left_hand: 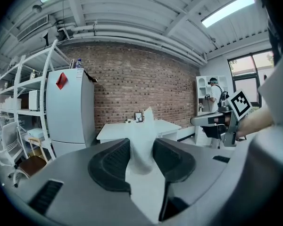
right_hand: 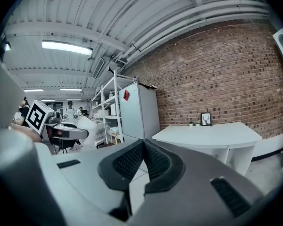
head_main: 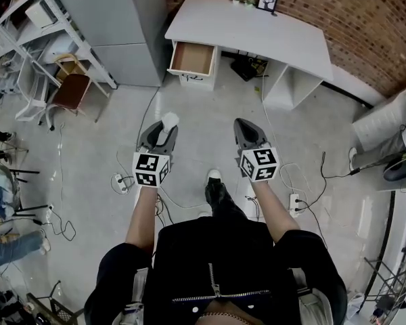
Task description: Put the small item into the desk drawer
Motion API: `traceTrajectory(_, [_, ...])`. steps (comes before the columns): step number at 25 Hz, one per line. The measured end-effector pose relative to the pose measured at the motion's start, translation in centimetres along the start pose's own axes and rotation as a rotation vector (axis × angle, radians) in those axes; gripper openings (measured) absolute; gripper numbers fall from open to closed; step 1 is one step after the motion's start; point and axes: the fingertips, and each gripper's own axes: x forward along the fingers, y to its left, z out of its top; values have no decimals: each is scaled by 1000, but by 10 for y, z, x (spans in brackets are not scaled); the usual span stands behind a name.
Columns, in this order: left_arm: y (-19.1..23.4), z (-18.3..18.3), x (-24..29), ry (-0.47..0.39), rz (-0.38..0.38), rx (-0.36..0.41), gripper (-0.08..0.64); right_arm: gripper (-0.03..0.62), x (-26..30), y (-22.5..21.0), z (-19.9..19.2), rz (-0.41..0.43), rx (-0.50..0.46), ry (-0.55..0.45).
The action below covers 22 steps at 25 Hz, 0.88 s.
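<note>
- Desk [head_main: 257,29]: white, against the brick wall, well ahead of me across bare floor (loose cables lie in between, so watch footing).
- Drawer [head_main: 191,57]: at the desk's left end, already pulled out. Brown bottom in plain sight and I see nothing in it, so there should be room to drop anywhere.
- Right claw [right_hand: 142,157]: clenched, pads meeting with nothing between them. It's free for the drawer front if needed.
- Left claw [left_hand: 141,149]: clamped on the item, which is held out in front of me at about waist level, not yet near the desk.
- Item [left_hand: 142,131]: a white crumpled wad, tissue or thin cloth (can't tell which). The pads pinch its lower part and a peak sticks up above them.
- Handling, my guess: very light, soft, squashes under the pads, not fragile. Best held at the bunched middle, as now; a loose corner would likely slide out. It may cling to the ribbed pads on release.
</note>
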Motion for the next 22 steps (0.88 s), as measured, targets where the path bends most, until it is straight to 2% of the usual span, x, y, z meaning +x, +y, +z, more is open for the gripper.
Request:
traceTrajectory(14, [57, 40, 129, 13, 74, -16, 161, 6, 132, -88, 36, 79, 1, 13])
traceTrajectory(22, [72, 51, 166, 20, 107, -18, 161, 6, 172, -113, 51, 124, -11, 9])
